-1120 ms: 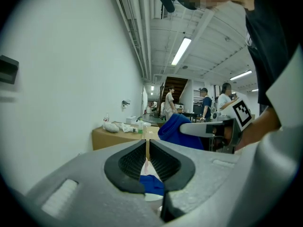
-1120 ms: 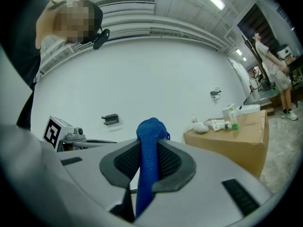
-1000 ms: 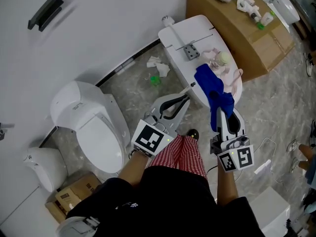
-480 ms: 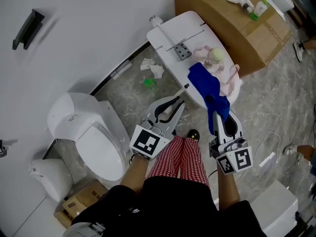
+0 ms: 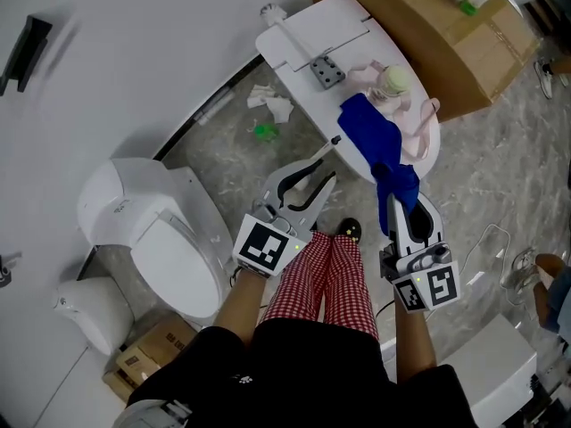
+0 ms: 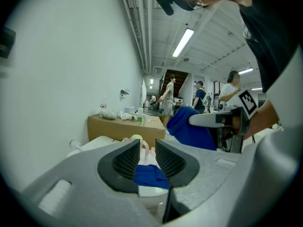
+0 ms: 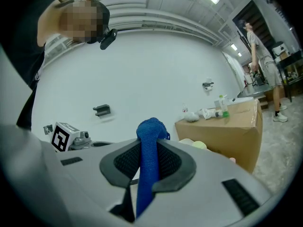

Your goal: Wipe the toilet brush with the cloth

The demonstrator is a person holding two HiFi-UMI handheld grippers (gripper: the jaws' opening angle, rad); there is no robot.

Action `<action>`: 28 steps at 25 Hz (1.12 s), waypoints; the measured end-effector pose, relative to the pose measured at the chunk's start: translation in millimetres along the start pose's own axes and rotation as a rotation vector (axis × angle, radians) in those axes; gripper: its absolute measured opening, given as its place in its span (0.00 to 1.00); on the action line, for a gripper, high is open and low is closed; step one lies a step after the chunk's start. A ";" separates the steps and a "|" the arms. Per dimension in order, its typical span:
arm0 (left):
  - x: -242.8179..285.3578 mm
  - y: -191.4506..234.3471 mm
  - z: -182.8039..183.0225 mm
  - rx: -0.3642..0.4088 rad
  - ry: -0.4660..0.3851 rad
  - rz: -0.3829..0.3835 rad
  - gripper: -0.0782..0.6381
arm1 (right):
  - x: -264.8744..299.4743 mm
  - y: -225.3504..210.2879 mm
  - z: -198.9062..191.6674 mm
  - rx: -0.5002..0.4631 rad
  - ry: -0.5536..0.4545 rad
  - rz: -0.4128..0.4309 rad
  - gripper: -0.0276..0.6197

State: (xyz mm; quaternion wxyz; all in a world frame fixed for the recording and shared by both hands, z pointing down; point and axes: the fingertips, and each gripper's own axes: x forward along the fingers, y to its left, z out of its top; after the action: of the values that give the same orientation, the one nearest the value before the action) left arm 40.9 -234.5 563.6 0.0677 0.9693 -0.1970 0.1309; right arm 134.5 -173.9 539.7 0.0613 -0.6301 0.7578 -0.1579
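While the left gripper (image 5: 321,171) hangs over the floor just near of the white table (image 5: 343,38), its jaws are opening. Nothing sits between the pads; only blue fabric shows beyond them.

Right gripper (image 5: 397,205): jaws clamped on the blue cloth (image 5: 370,136), with a bunched fold poking up past the pads. The rest of the cloth drapes onto the table's near edge, beside a pale pink item with a yellow-green ball (image 5: 393,80).

Toilet brush (image 5: 296,43): lying flat on the far-left part of the table, white handle, grey head. It is well apart from both grippers and not touching the cloth.

White toilet (image 5: 152,230) to the person's left. Crumpled tissues (image 5: 272,105) on the floor between toilet and table. Cardboard box (image 5: 428,34) far right.
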 end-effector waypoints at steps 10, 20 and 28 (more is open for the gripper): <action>18.3 11.8 -45.4 -0.005 0.040 0.007 0.26 | 11.5 -10.3 -28.7 0.016 0.021 0.012 0.14; 36.6 20.2 -85.9 -0.018 0.097 0.028 0.26 | 26.1 -15.0 -54.3 0.024 0.042 0.034 0.14; 50.7 25.7 -114.6 -0.005 0.141 0.024 0.26 | 32.0 -27.6 -74.8 0.025 0.070 0.037 0.14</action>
State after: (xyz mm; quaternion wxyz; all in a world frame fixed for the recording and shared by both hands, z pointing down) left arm 49.7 -255.5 689.5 0.0823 0.9551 -0.2036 0.1990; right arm 132.2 -197.2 622.4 0.0455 -0.6094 0.7689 -0.1882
